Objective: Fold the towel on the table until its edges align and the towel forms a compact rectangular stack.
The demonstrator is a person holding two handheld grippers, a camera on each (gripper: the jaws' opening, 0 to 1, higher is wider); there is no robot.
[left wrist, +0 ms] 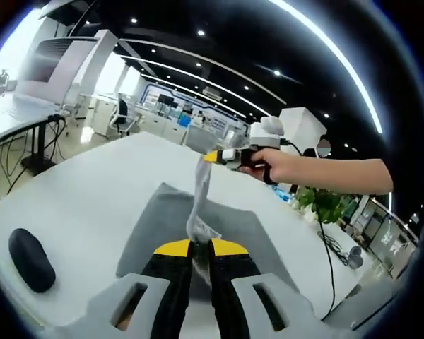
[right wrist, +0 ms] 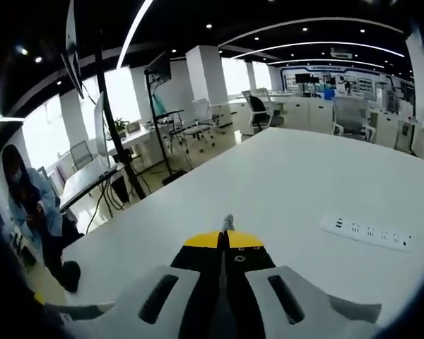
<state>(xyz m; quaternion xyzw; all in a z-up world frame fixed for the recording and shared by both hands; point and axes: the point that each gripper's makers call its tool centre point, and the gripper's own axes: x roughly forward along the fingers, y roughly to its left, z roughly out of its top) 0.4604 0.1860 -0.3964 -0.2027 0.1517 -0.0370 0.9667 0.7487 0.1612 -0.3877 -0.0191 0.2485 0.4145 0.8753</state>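
Here, both grippers pinch the grey towel (left wrist: 198, 212): left gripper (left wrist: 200, 248) clamps the near corner, right gripper (left wrist: 215, 157) the far one; lifted edge runs between them.

A wide white bench (left wrist: 85, 205) carries a grey towel (left wrist: 162, 226), a dark oval object (left wrist: 31, 259) and a white power strip (right wrist: 367, 232)

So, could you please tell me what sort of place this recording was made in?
Probably an open-plan office or lab: office chairs beside desks, strip ceiling lights, and a large white table carrying a power strip.
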